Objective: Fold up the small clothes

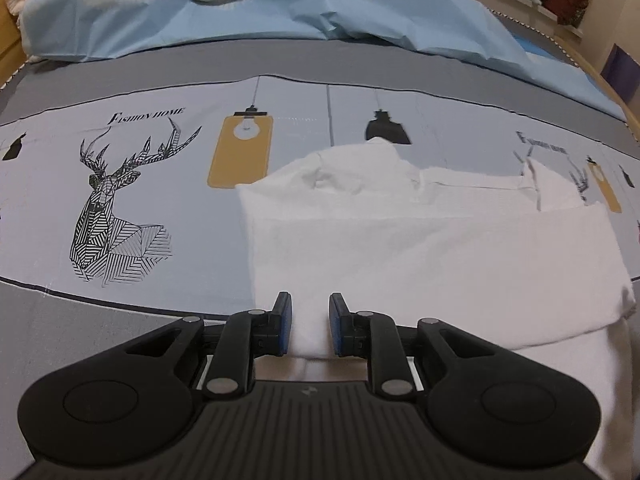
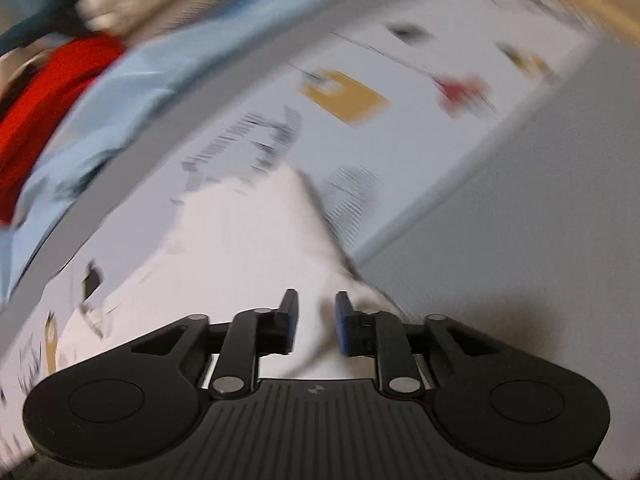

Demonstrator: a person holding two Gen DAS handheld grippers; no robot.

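My white garment [image 1: 420, 248] lies flat on the bed, on the printed bedsheet [image 1: 160, 184] with its deer and lamp pattern, to the right of the deer. Its near part is already doubled over on itself: a straight folded edge runs across the middle, and a crumpled sleeve or collar end sticks out beyond it toward the light blue quilt [image 1: 240, 20]. I judge I am partway through the folding, between one fold and the next.

My left tongs [image 1: 310, 322] hang over the near edge of the cloth with a narrow gap between the pads. White fabric shows in that gap, but the pads are not pressing on it, so I hold nothing there.

My right tongs [image 2: 316, 322] are likewise slightly parted, over the right-hand end of the same garment [image 2: 240, 248]. That view is smeared with motion. A thin fold or edge of cloth runs up between the pads; I see no pinch, and take them as empty.

Next, as I judge it, both tongs need to settle on matching corners or edges of the near fold, close firmly on all the layers there, and carry them over evenly so the bundle stays square. The loose far end may need tucking first.
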